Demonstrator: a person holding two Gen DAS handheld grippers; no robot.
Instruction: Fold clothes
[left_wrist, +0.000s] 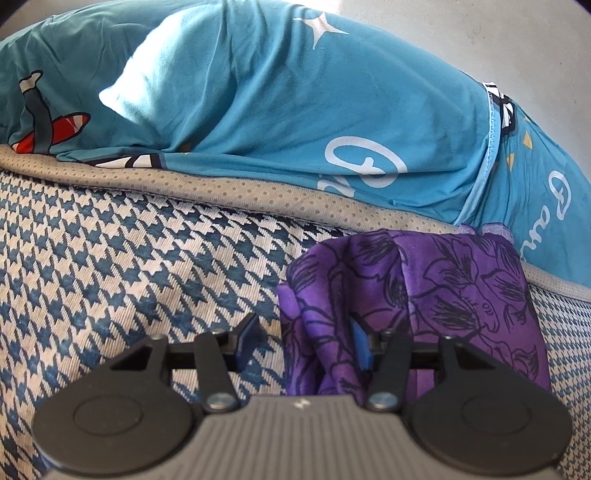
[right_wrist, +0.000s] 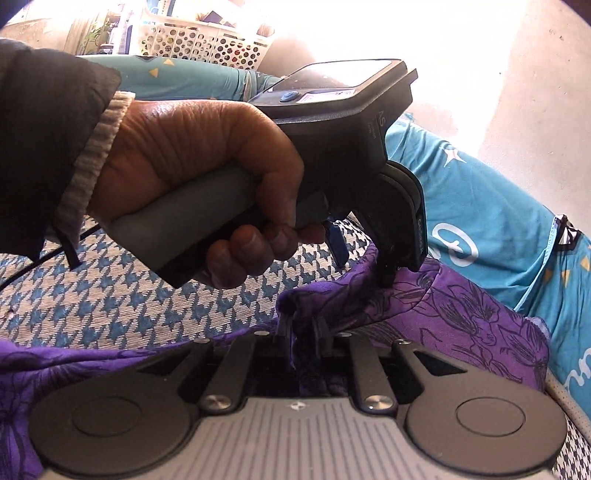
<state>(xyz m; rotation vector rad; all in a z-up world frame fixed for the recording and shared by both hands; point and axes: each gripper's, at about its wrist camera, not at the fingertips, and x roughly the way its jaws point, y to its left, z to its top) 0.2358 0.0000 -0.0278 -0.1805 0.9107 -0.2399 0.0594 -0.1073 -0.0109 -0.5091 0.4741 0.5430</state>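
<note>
On the houndstooth cover, blue and cream, lies the purple garment with its black flower outlines, bunched into folds to the right of the left wrist view and reaching up to the grey dotted edging behind it. We hold our left gripper low over the cover with its jaws spread wide; the left blue pad sits over bare houndstooth, while the right pad is tucked against a fold of the purple cloth, which drapes in front of it, so nothing is pinched between them. Farther back, a teal sheet printed with white stars and looping script is heaped over something rounded, with a pale wall beyond it. From the right wrist view we see our left hand, cuffed in a ribbed sleeve under a dark jacket, wrapped round the handle of that left tool, whose fingers point down onto the purple fabric. Our right gripper is nearer, its two fingers drawn close together with a ridge of the purple garment clamped between them; the cloth rises to a small peak just above the fingertips and spreads left and right across the near foreground. At the far left stands a white perforated basket, bright with window glare.
</note>
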